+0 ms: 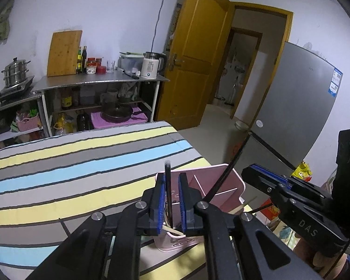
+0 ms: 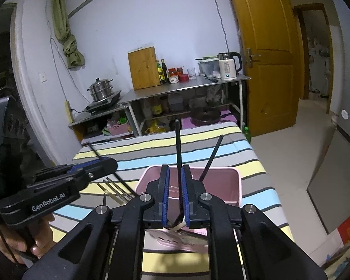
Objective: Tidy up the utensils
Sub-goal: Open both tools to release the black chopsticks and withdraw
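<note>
A pink utensil caddy [image 1: 218, 178] [image 2: 221, 186] stands on the striped table near its front edge. My left gripper [image 1: 172, 182] [image 2: 105, 163] hangs over the caddy's near compartment. A black chopstick [image 1: 168, 182] stands upright between its blue pads, close to the left pad, with a gap to the other; the jaws stand slightly open. My right gripper [image 2: 175, 172] [image 1: 247, 171] is also slightly open, and a second black chopstick [image 2: 178, 154] leans on its right pad. A third black chopstick [image 2: 211, 158] leans in the caddy. Pale chopsticks [image 1: 173, 230] lie in the near compartment.
Several pale chopsticks [image 2: 114, 190] lie on the striped tablecloth [image 1: 70, 175] left of the caddy. Steel shelves with a kettle [image 1: 151, 65], cutting board and pot stand behind the table. A grey fridge [image 1: 298, 107] and an open yellow door [image 1: 193, 53] are to the right.
</note>
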A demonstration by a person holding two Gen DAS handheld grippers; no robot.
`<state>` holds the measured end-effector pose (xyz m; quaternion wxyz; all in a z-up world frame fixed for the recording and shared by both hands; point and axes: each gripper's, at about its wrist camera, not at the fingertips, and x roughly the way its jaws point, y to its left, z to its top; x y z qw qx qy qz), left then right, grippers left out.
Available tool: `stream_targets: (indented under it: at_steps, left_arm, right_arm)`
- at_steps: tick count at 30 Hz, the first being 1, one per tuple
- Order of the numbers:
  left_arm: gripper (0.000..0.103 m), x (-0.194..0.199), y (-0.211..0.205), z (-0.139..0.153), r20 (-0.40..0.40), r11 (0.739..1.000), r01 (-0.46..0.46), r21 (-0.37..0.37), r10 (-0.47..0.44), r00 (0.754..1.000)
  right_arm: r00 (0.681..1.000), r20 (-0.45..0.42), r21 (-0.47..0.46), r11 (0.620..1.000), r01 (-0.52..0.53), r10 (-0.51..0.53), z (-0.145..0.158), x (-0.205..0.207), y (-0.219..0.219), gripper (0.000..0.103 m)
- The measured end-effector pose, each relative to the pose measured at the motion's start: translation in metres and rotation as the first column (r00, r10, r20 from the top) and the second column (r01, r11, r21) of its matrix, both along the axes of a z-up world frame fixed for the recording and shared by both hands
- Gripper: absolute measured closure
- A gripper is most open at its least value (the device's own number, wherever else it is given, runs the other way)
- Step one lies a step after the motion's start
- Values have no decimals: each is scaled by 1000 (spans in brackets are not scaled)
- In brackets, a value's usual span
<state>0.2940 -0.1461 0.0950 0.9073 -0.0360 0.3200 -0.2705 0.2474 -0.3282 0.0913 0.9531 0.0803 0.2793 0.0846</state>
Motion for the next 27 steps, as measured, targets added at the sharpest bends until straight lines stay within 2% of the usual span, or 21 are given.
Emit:
stream_targets:
  at_steps: [4, 13, 18, 27]
  left_arm:
    - [91, -14, 11, 12, 23, 1000, -2, -22, 3, 1000]
    - [90, -58, 30, 22, 68, 1000, -23, -10, 24, 997]
    - [81, -87, 46, 19, 80, 999, -44, -8, 44, 996]
    - [80, -122, 76, -1, 51, 995, -102, -10, 103, 993]
  right_arm:
    - [1000, 15, 4, 1000, 9, -9, 7, -7, -3, 91]
    - [999, 41, 2, 1000, -20, 20, 14, -40, 11, 91]
    - [998, 47, 2, 999, -46, 46, 13, -57, 24, 91]
    - [995, 36, -11, 996, -90, 90, 1, -83, 45, 91]
